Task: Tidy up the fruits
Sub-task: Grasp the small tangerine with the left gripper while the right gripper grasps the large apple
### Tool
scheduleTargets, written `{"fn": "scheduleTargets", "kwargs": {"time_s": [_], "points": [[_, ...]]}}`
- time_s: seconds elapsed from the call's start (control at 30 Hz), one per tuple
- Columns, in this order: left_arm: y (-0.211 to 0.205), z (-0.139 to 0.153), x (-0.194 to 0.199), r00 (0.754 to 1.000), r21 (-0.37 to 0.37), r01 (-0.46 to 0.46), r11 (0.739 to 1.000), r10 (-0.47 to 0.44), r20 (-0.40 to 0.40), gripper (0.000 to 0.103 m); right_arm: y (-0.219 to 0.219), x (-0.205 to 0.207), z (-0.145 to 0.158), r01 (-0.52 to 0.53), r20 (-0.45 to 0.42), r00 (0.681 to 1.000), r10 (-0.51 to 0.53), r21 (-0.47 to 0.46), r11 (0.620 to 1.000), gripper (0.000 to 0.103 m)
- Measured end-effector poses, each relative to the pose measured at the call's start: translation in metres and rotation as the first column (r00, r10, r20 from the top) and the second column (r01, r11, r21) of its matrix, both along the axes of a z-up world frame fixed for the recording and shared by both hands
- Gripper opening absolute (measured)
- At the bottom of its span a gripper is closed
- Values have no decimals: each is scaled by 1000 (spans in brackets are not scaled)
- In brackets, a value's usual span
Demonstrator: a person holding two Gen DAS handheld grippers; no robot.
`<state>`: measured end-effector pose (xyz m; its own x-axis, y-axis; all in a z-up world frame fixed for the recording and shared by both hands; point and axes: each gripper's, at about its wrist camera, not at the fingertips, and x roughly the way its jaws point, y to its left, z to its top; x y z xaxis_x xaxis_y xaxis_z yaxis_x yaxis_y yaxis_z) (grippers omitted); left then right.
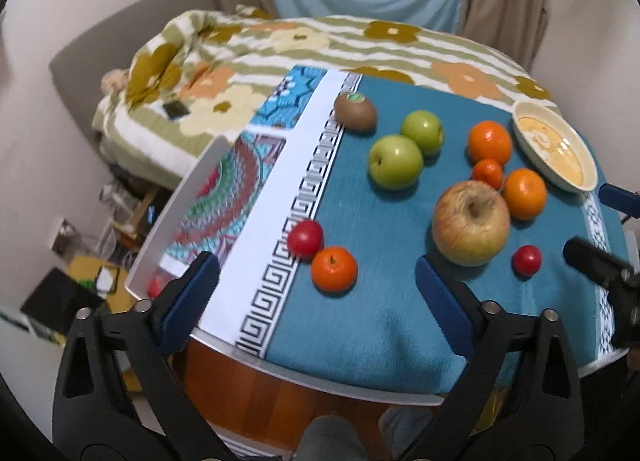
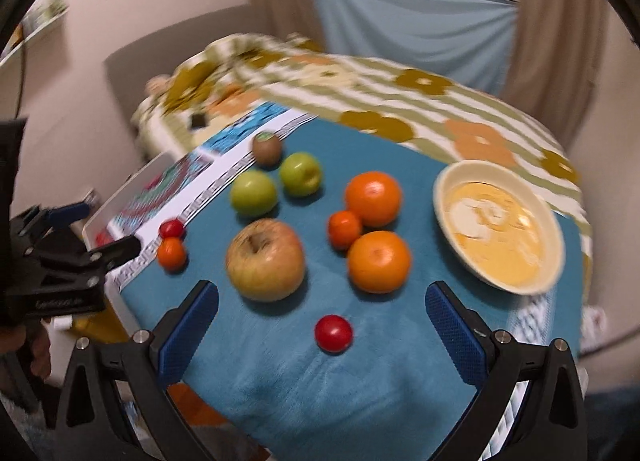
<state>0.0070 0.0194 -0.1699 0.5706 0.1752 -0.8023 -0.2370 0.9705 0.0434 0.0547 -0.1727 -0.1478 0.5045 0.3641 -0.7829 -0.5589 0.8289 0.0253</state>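
In the left wrist view, my left hand-held gripper [image 1: 316, 285] gapes empty at lower centre; fruits [image 1: 471, 222] lie scattered across the surface [image 1: 380, 325] mid-frame. In the right wrist view, my right hand-held gripper [image 2: 322, 321] hangs wide apart, a small red fruit [image 2: 333, 333] between its fingers, a bowl [image 2: 448, 177] at right.

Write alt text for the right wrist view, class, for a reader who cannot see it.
An open gripper hovers over a blue cloth scattered with fruit: a large apple, two green apples, oranges, small red tomatoes and a kiwi. A cream bowl sits at right, with a bed behind the table.
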Motion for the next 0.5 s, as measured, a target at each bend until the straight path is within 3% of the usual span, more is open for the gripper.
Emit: {"fn": "scheduleTargets", "kwargs": {"time_s": [0.23,0.3,0.5], "points": [[-4,-31,7,998,-13,-64,998,64,-29,84,17,8,-31,-213,10,977,214,-24,977,103],[-5,-39,10,996,-15,-78,997,77,-32,82,22,12,-38,-267,10,964,267,-27,963,98],[-6,-52,19,994,-24,-95,995,94,-50,69,33,21,-55,-363,19,931,364,-46,931,94]]}}
